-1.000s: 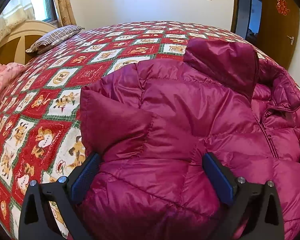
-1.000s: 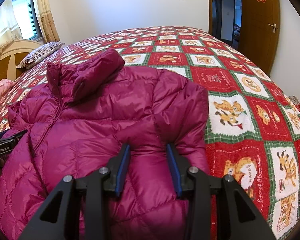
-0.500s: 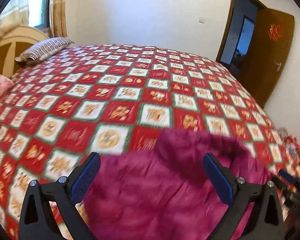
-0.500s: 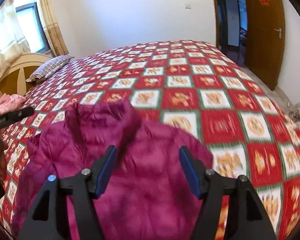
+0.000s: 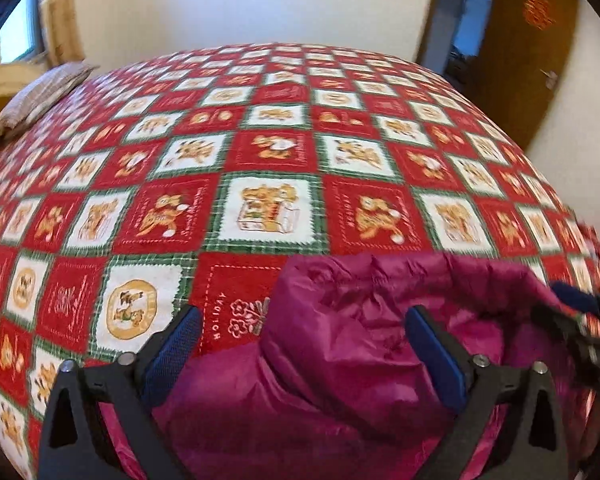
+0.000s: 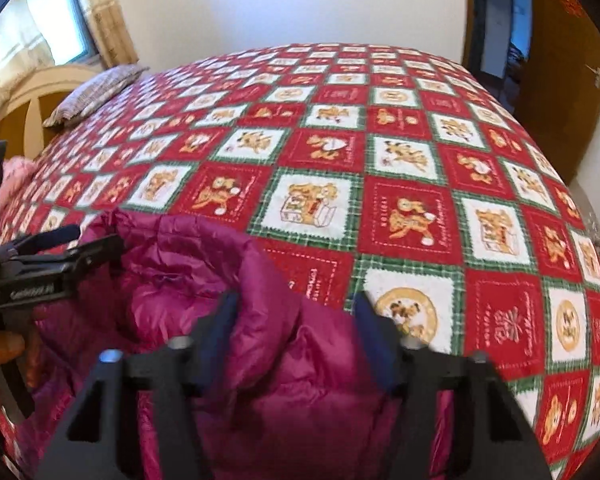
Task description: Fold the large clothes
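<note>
A magenta puffer jacket (image 5: 340,360) lies on a bed covered by a red, white and green patchwork bedspread (image 5: 268,208). My left gripper (image 5: 304,344) straddles a bulge of the jacket. Its jaws are closing, and the left pad still stands clear of the cloth. In the right wrist view the jacket (image 6: 180,280) fills the lower left. My right gripper (image 6: 296,320) has its closing blue pads pinching a raised fold of the jacket. Each gripper shows at the edge of the other's view: the right gripper (image 5: 572,312) and the left gripper (image 6: 60,256).
A striped pillow (image 6: 96,92) rests by the wooden headboard (image 6: 24,112) at the far left. A pink cloth (image 6: 16,172) lies near it. A brown door (image 5: 532,52) and a dark doorway stand at the far right. A hand (image 6: 0,348) holds the left gripper.
Both grippers have moved forward over the jacket, so it now sits low in both views with more bedspread beyond. The right jaws opened, then closed on a fold. The left jaws have narrowed.
</note>
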Motion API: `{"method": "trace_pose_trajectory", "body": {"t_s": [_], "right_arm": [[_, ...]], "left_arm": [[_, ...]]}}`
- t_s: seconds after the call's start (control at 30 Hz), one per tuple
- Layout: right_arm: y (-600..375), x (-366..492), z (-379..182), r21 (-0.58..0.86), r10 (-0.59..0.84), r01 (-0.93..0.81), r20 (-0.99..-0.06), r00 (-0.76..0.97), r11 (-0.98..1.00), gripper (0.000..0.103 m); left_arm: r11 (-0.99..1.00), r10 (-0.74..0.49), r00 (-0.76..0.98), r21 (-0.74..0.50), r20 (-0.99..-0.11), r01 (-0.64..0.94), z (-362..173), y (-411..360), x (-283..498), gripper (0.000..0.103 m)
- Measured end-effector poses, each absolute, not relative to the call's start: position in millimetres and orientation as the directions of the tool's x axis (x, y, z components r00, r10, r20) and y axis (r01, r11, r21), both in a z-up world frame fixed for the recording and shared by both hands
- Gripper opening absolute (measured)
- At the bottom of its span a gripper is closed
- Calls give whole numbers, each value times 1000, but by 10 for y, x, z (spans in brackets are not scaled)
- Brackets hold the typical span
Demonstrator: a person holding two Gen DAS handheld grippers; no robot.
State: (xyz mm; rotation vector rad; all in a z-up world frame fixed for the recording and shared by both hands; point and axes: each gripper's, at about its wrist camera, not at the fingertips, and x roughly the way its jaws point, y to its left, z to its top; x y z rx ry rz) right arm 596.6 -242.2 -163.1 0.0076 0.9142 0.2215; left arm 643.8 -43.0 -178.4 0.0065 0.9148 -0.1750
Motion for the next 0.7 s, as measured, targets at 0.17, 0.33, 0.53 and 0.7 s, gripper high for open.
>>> {"method": "trace_pose_trajectory", "body": {"t_s": [0.17,0.33,0.53,0.7], "right_arm": [[-2357,5824,-1576,51,193,-242,-766,613,969,14],[-2292,5593,-1511,-8,181,-274,-730,659,962,10],[-2368,5366,-1645,-42,150,-257,-714,684,966,9],[-2449,5398,-1877,-51,108,-220,-752,650,974,8]], "left_arm": [[966,-180,599,-27,-780,256,-1686,-457,6212,24],[959,-193,653,-1,-732,283,-1591,-354,5868,15],[966,-215,668,-57,-713,251,-1787,-171,5610,13],[972,-196,640,-62,-742,226,-2133,-159,5554,13]]}}
